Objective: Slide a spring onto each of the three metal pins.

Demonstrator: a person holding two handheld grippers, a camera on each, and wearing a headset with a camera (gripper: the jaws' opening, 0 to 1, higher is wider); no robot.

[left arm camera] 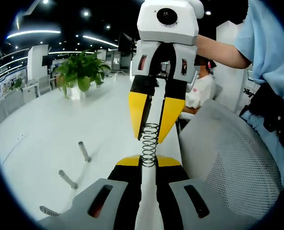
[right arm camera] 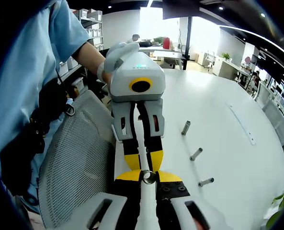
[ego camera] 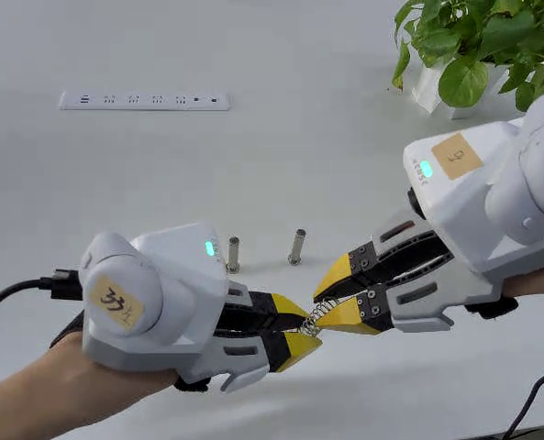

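Spring (ego camera: 316, 317) bridges left gripper (ego camera: 313, 330) and right gripper (ego camera: 319, 310) (tips facing).

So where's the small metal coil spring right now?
Head view, lower centre: the small metal coil spring bridges the yellow tips of the left gripper and right gripper.

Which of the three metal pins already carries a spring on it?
The end pin, farthest up the row in the right gripper view: its shaft looks ribbed with coils, while the middle pin and the near pin are smooth and bare.
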